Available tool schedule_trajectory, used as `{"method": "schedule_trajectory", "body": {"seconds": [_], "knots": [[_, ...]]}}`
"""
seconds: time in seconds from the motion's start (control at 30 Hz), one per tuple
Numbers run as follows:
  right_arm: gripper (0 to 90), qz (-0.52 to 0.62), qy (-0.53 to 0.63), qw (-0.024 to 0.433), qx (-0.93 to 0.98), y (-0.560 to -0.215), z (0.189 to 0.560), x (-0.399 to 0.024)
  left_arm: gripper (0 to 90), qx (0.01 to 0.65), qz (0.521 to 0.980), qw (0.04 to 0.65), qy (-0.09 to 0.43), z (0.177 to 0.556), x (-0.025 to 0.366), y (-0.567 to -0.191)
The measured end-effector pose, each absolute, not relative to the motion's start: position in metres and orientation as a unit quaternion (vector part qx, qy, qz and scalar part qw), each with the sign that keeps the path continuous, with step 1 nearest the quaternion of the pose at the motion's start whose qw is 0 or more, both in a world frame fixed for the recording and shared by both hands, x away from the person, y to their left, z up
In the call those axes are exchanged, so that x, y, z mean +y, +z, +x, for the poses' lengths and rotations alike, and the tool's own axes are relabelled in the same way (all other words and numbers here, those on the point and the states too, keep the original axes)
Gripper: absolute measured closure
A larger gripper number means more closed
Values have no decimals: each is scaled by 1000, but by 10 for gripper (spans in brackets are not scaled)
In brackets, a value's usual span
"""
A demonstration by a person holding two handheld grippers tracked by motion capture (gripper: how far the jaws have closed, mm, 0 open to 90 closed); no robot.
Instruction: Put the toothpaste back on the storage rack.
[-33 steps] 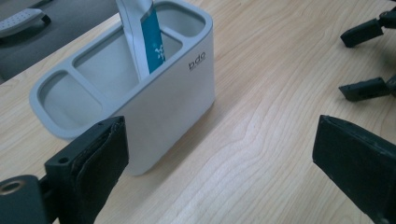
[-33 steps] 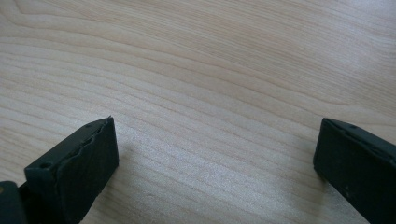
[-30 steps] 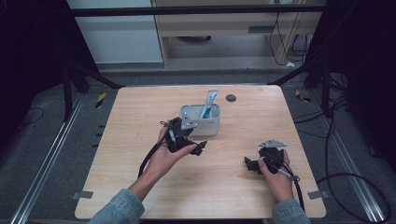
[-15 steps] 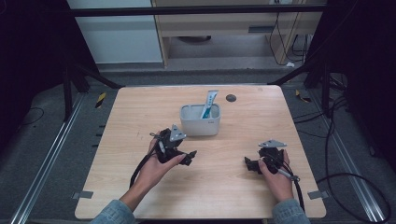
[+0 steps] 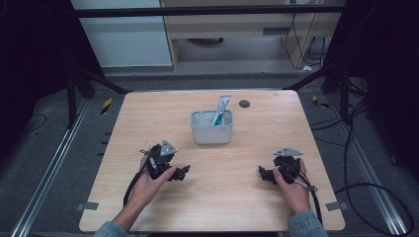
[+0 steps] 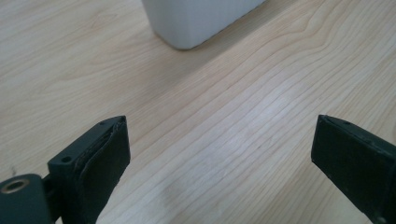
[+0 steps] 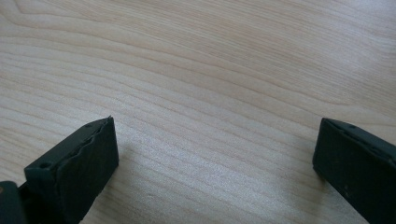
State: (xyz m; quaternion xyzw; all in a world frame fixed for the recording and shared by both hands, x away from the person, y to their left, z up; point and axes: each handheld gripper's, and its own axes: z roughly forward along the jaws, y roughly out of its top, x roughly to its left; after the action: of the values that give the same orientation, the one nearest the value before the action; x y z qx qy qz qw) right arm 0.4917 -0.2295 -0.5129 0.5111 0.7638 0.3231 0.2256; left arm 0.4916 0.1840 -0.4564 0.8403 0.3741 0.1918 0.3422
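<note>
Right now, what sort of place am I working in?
Probably a lab or data-collection workstation: a bare wooden table framed by black metal rails, loose cables on the grey floor, and a single white container holding a tube.

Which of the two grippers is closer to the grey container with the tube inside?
The left gripper is closer: the container stands just ahead of it, while the right gripper rests farther off. Both are open and hold nothing.
</note>
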Motion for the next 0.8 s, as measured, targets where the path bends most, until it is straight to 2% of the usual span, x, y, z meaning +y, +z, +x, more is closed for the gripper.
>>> {"method": "schedule_trajectory", "body": {"seconds": [0.8], "knots": [[6, 516, 323, 224, 761, -513, 491, -229, 41, 445, 813, 311, 212, 502, 255, -483]]}}
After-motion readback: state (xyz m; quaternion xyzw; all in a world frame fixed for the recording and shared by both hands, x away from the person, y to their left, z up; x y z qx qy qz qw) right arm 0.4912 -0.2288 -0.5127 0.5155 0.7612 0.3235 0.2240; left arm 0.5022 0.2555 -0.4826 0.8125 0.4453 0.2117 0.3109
